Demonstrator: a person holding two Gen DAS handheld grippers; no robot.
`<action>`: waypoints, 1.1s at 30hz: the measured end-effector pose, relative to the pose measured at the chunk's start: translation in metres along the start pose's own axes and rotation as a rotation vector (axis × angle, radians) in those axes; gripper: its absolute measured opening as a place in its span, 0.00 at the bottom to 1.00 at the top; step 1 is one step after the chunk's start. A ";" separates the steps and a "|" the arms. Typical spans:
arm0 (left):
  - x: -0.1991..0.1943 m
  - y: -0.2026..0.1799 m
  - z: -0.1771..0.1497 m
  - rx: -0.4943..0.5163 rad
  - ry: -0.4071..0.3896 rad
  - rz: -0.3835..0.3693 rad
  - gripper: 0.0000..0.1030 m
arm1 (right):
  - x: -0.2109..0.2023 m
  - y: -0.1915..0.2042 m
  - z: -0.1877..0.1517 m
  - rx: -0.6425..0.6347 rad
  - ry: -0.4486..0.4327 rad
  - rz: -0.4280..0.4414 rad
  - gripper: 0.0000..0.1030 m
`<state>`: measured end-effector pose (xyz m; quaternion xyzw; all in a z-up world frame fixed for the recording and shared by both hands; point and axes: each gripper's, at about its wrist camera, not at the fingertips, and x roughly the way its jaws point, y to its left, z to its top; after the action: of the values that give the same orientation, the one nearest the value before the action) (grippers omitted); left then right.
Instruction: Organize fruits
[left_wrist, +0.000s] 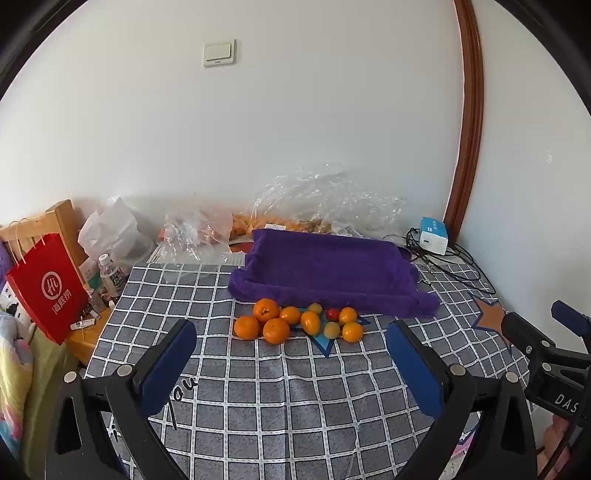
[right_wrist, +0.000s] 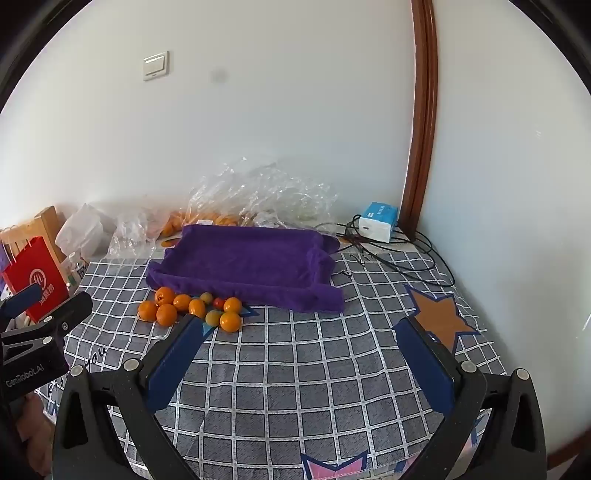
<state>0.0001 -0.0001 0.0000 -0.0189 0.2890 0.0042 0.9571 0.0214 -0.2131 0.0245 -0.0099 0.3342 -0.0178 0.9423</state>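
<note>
Left gripper and right gripper both spread wide, holding nothing, above the checked tablecloth. Cluster of oranges plus small red tomato and greenish fruit sits touching the near edge of the purple towel-lined tray. Plastic bags far behind, red paper bag left.

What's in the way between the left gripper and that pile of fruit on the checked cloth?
Nothing visible. Only bare checked cloth lies between the open left gripper and the fruit pile, which sits against the purple towel-lined tray's front edge.
</note>
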 end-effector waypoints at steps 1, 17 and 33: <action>0.000 0.000 0.000 -0.001 0.002 -0.003 1.00 | 0.000 0.000 0.000 0.000 0.000 -0.001 1.00; 0.000 0.002 -0.002 -0.003 -0.006 -0.002 1.00 | 0.001 0.004 -0.003 0.003 0.007 0.004 1.00; -0.003 0.001 0.000 0.001 -0.017 0.002 1.00 | -0.008 0.009 -0.002 0.000 -0.013 0.008 1.00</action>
<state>-0.0023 0.0010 0.0019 -0.0182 0.2811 0.0052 0.9595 0.0146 -0.2035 0.0279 -0.0088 0.3283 -0.0139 0.9444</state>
